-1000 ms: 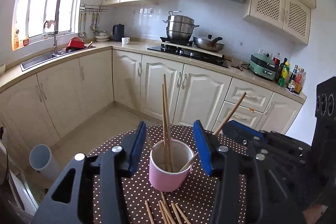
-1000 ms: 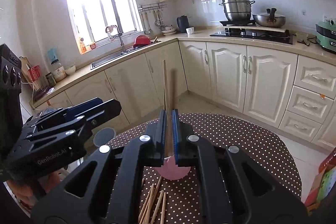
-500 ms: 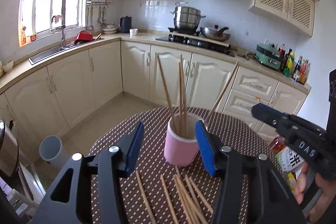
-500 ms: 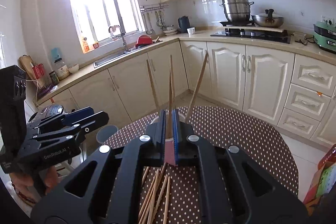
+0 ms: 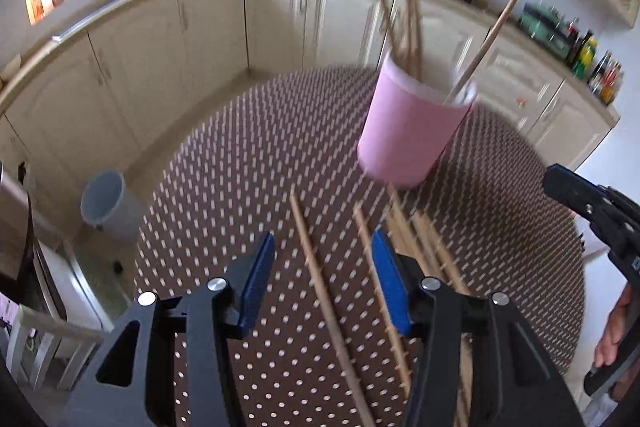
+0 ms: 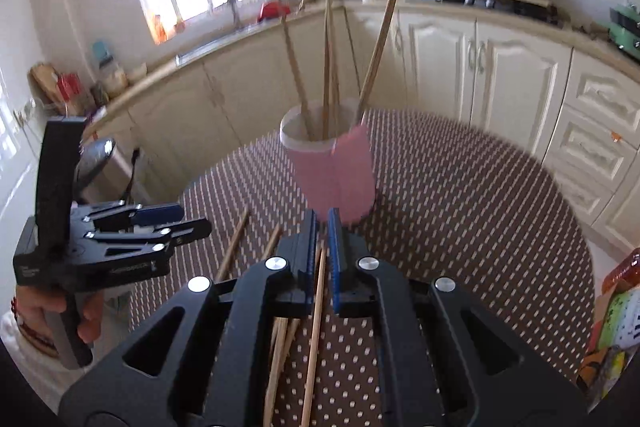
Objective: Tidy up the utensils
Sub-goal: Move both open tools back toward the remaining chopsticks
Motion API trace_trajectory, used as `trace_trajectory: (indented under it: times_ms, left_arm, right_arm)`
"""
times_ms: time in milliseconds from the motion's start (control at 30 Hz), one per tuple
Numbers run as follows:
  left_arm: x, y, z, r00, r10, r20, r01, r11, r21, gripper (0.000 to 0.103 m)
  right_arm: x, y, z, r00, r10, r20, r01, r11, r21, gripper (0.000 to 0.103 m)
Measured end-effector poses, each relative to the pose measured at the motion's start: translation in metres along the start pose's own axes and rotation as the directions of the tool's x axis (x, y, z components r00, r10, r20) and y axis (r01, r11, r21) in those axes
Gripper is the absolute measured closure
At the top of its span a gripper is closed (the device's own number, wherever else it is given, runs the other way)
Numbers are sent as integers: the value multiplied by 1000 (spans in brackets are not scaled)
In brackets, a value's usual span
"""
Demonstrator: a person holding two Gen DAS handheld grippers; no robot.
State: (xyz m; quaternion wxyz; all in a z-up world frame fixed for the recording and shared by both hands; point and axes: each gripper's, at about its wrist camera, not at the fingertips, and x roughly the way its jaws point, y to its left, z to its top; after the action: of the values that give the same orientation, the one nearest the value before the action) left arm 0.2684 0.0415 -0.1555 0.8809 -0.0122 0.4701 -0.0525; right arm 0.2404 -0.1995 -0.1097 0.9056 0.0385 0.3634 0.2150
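A pink cup [image 5: 408,139] [image 6: 340,179] stands on the round brown dotted table [image 5: 240,167] [image 6: 460,207] with several chopsticks [image 6: 328,67] upright in it. More loose chopsticks [image 5: 320,287] [image 6: 236,243] lie on the cloth in front of the cup. My left gripper [image 5: 324,267] [image 6: 192,219] hangs open just above them, with one stick showing between its blue pads, which do not press on it. My right gripper [image 6: 322,243] [image 5: 554,179] is shut and holds nothing, low over the loose sticks just in front of the cup.
A grey bin [image 5: 108,203] stands on the floor to the left of the table. Colourful packets [image 6: 616,307] sit at the table's right edge. Cream cabinets and the counter run round behind. A hand [image 6: 40,307] holds each gripper's handle.
Both grippers have sunk and tipped down toward the table. The left one, which framed the cup a second ago, now hangs over the loose chopsticks; the cup sits higher in both views.
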Motion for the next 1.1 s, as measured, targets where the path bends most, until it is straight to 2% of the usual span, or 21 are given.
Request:
trace_trajectory:
  times_ms: [67,167,267,367,400,500,533,633,867,933,1000,1067,1100]
  left_arm:
    - [16,4,-6,999,5,-52,-6,1000,-13,53]
    - [30,7,-10,995,13,-94,-16,999,-29,53]
    - [41,10,-13,992,25,-123,-31,999,-41,53]
    - [48,14,-13,990,28,-135,-36,998,-53,53]
    - [50,14,-11,990,33,-139,-41,998,-52,53]
    - [57,17,-8,988,48,-147,-56,997,-50,53]
    - [59,18,-7,988,51,-147,-59,997,-49,53]
    - [67,14,-2,988,55,-146,-63,997,-46,53]
    - [77,7,12,988,68,-142,-72,997,-21,53]
    - [78,3,13,986,99,-134,-100,995,1,68]
    - [79,0,13,987,100,-129,-100,995,6,73]
    - [79,-5,13,986,114,-119,-111,993,27,83]
    - [79,-9,12,987,111,-115,-107,993,41,91]
  right_arm:
    - [15,2,-7,996,-2,-85,1,1000,-18,96]
    - [43,6,-22,973,-9,-229,-3,999,-50,96]
    - [59,7,-32,955,-11,-297,-3,999,-47,96]
    - [70,6,-37,944,-29,-330,13,999,-51,95]
    - [73,5,-37,941,-35,-336,19,998,-52,90]
    - [81,3,-41,936,-37,-349,22,999,-47,69]
    - [84,4,-41,937,-44,-348,28,998,-51,67]
    - [90,6,-41,935,-82,-345,60,995,-74,67]
    - [103,11,-37,929,-117,-352,83,990,-111,68]
    - [110,18,-33,925,-137,-355,93,986,-136,70]
    - [113,23,-33,922,-156,-354,103,981,-163,70]
    - [115,28,-32,921,-168,-351,110,978,-180,71]
    - [117,30,-32,921,-174,-349,113,975,-189,72]
